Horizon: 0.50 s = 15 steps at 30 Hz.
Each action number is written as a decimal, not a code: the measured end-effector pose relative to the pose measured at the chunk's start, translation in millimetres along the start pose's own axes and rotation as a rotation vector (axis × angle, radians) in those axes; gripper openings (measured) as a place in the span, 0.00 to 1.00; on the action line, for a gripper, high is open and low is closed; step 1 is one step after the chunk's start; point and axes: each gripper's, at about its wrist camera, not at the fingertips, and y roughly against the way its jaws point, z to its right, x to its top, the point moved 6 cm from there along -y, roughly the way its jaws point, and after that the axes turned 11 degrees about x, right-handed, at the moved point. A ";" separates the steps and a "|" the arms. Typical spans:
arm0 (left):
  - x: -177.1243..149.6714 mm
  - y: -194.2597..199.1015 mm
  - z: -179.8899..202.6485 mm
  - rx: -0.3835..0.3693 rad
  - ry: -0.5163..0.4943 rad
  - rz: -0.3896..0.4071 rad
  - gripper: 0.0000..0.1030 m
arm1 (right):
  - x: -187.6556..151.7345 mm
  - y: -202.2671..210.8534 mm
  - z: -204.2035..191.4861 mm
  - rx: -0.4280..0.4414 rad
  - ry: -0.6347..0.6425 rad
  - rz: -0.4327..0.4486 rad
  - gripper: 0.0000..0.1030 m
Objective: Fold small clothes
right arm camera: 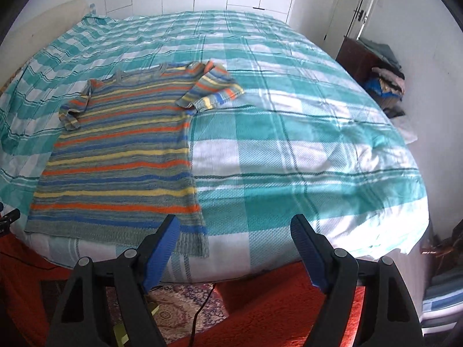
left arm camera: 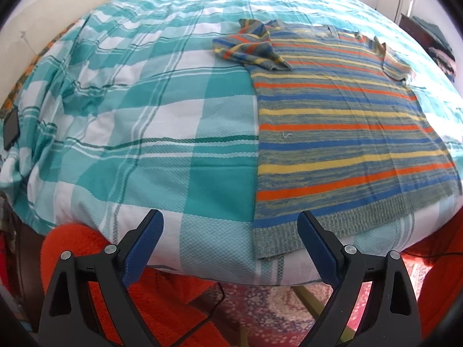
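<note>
Through the left wrist camera, the left gripper (left arm camera: 228,225) has its jaws spread wide with nothing between them, hanging over the near edge of the bed (left arm camera: 162,144). The striped sweater (left arm camera: 341,133) lies flat on the teal and white checked cover, to the right of the gripper, its ribbed hem at the near edge. One sleeve (left arm camera: 249,47) is crumpled and folded inward near the collar. An orange rug (left arm camera: 162,295) shows below the bed.

Through the right wrist camera, the right gripper (right arm camera: 235,228) is also wide open and empty. Its left fingertip (right arm camera: 169,232) overlaps the sweater's (right arm camera: 121,156) near right hem corner in view; whether it touches is unclear. The sweater lies spread on the left part of the bed (right arm camera: 303,144), with its right sleeve (right arm camera: 212,88) bunched.
</note>
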 end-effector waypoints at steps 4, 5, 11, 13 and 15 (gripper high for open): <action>-0.4 0.3 -2.3 0.008 0.006 -0.003 0.92 | 4.8 6.2 -3.1 -0.026 0.022 0.016 0.76; -0.2 0.2 -3.3 0.010 0.010 -0.003 0.92 | 5.7 7.0 -3.5 -0.033 0.024 0.017 0.76; -0.6 -1.3 -9.2 0.020 0.028 -0.011 0.92 | 6.6 10.6 -5.9 -0.051 0.038 0.019 0.76; -1.0 -1.8 -10.5 0.023 0.031 -0.012 0.92 | 6.6 10.9 -6.5 -0.056 0.041 0.019 0.76; -1.1 -2.2 -10.9 0.025 0.032 -0.013 0.92 | 7.0 11.0 -7.3 -0.062 0.047 0.017 0.76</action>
